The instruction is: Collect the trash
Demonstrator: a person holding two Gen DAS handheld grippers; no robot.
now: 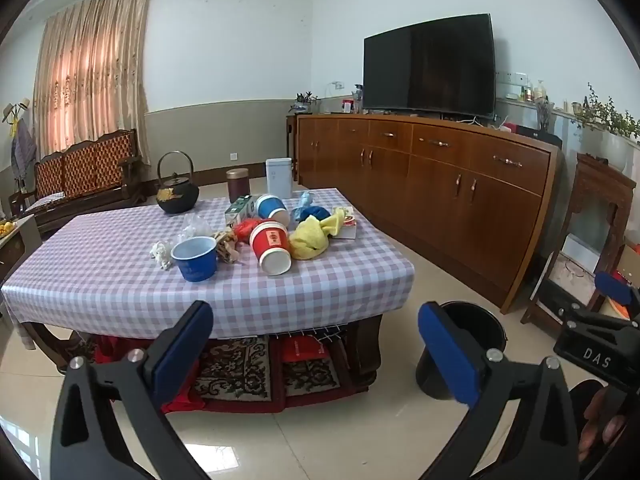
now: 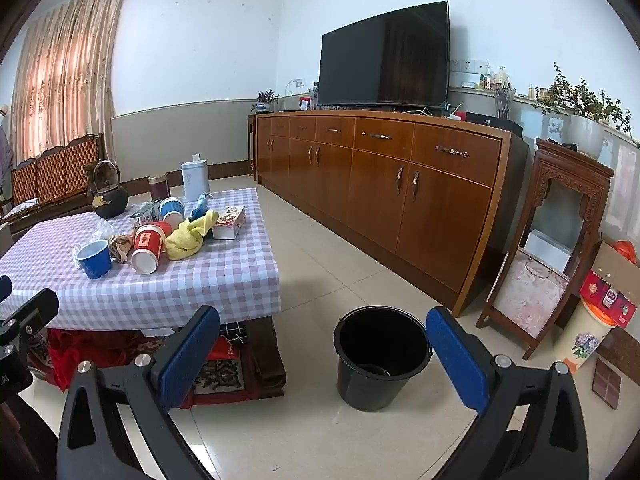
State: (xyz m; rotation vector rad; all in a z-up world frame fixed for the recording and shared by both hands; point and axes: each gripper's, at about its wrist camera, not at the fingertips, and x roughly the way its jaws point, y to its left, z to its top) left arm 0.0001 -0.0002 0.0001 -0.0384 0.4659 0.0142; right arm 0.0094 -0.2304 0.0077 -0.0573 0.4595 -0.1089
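Observation:
Trash lies in a heap on the low table with a checked cloth (image 1: 120,280): an upright blue paper cup (image 1: 195,258), a red paper cup (image 1: 271,246) on its side, a second blue cup (image 1: 271,207) lying down, crumpled paper (image 1: 162,254) and a yellow cloth (image 1: 310,236). A black bucket (image 2: 382,356) stands on the floor to the right of the table. My left gripper (image 1: 316,320) hangs open in front of the table's near edge, holding nothing. My right gripper (image 2: 323,320) is open too, empty, with the bucket just beyond its fingers.
A black iron kettle (image 1: 176,194), a brown canister (image 1: 238,184) and a white container (image 1: 279,178) stand at the table's far side. A long wooden sideboard (image 2: 380,176) with a TV runs along the right wall. A carved stand (image 2: 560,240) and boxes sit further right.

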